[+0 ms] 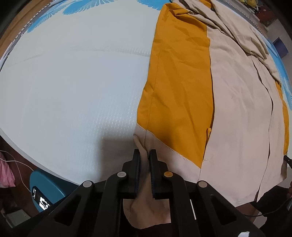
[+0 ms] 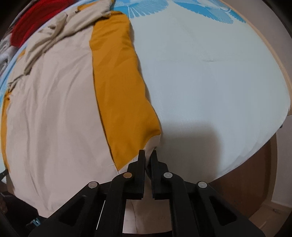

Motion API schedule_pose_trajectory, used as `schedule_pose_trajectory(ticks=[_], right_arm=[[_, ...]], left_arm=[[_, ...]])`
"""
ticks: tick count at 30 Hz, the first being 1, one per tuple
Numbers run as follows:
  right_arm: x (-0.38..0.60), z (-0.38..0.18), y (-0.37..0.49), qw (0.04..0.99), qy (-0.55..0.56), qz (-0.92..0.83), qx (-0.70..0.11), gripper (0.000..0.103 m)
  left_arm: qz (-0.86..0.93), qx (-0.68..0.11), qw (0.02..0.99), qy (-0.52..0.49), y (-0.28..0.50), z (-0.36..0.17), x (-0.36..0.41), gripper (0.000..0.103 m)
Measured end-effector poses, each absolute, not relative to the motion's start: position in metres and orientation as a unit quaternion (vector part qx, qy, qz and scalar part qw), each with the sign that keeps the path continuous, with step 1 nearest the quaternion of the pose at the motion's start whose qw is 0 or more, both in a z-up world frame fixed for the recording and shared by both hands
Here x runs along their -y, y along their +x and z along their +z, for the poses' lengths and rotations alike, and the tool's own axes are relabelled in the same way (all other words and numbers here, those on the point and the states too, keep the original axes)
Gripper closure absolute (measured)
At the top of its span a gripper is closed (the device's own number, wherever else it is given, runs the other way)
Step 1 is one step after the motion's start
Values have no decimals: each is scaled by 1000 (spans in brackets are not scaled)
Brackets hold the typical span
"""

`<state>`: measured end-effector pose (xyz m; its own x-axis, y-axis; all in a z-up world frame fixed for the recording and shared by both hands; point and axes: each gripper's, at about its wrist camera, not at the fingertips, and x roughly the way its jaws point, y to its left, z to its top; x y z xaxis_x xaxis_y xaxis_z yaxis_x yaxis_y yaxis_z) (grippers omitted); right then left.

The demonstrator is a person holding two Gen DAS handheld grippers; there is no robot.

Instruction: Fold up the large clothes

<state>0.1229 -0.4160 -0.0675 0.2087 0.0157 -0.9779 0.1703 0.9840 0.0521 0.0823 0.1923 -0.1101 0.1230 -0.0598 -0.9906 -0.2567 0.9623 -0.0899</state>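
Note:
A large beige garment [image 1: 240, 109] with mustard-yellow panels [image 1: 178, 82] lies spread on a bed. In the left wrist view my left gripper [image 1: 145, 152] points down at the garment's near left corner. It is shut on the beige hem, and a fold of cloth runs up between the pads. In the right wrist view the same garment [image 2: 54, 109] lies to the left, with a mustard strip [image 2: 116, 91] along its right edge. My right gripper [image 2: 148, 152] is shut on the beige corner at the foot of that strip.
The bed's pale sheet [image 1: 73, 82] with a blue leaf print [image 2: 206, 9] stretches beyond the garment on both sides. A red cloth [image 2: 31, 23] lies at the far end. A blue round stool [image 1: 47, 189] with a phone and a white cable [image 1: 20, 171] stand beside the bed.

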Motion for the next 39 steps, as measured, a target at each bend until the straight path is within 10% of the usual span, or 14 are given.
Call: schedule_pose_trajectory(ticks=[12, 39], right_arm=[[408, -86, 131, 760, 44, -52, -647, 87], [423, -14, 127, 813, 129, 2, -568, 100]], left_arm=[[70, -665, 735, -113, 95, -119, -177, 90], [18, -612, 778, -141, 73, -59, -193, 100]])
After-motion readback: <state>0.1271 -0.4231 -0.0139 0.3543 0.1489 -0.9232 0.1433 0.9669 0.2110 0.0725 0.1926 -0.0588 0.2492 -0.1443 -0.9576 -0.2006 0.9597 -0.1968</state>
